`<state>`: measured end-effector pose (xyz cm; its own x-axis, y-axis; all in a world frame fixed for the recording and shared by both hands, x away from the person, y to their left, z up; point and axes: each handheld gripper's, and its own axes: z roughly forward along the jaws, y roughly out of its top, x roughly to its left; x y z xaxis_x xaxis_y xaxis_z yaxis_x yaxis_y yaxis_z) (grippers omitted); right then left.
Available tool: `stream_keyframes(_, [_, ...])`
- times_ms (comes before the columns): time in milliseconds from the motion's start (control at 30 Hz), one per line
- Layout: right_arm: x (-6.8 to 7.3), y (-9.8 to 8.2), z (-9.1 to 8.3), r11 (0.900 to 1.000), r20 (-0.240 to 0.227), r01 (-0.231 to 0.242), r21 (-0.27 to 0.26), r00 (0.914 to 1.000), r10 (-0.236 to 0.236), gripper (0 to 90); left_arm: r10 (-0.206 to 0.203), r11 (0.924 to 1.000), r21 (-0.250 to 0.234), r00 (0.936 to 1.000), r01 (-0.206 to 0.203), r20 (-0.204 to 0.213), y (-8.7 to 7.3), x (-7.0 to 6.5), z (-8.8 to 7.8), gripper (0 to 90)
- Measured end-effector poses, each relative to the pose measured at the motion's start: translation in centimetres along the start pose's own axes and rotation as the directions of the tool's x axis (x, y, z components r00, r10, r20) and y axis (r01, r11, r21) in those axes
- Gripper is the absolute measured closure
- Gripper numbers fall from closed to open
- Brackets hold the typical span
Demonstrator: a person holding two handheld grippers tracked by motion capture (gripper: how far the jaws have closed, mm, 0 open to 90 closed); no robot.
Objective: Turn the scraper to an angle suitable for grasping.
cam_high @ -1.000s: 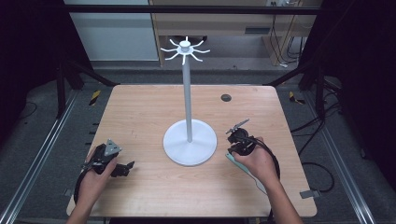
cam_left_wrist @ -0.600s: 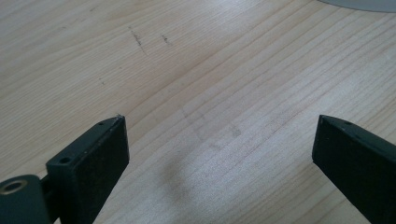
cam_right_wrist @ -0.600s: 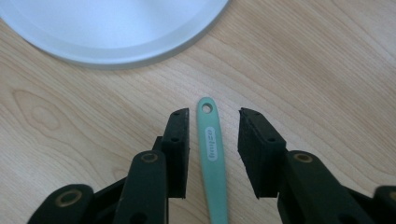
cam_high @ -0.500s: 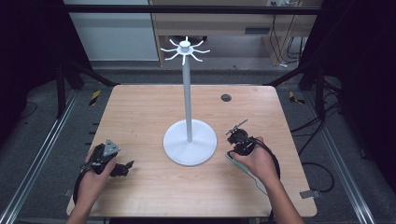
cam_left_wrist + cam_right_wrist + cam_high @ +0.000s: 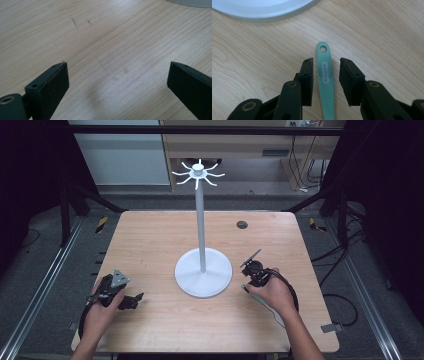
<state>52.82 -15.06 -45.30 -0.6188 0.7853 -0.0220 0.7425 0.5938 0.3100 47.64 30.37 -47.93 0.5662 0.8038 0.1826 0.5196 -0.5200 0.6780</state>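
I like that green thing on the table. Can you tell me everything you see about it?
The green handle is slim, flat and mint-coloured, plastic by its look. Its rounded tip has a small hole, and below that sits a pale oval label with tiny lettering. It lies flat on the wooden table, tip pointing toward the stand's white base but apart from it. The right gripper straddles it, a gap showing on each side. Its far end is hidden.

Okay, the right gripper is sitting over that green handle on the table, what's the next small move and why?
Probably close the right gripper on the green handle. The handle lies flat on the table between the jaws, which have just been closing, but a gap shows on both sides, so nothing is gripped yet. Its hanging hole points toward the white stand, so gripping comes before any lift.
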Motion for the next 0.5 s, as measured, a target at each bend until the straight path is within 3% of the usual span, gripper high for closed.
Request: stream_keyframes(500, [-0.35, -0.03, 0.78, 0.999, -0.017, -0.003, 0.038, 0.9998, 0.003, 67.4, 0.008, 1.0000, 0.005, 0.9999, -0.008, 0.010, 0.03, -0.08, 0.10, 3.7])
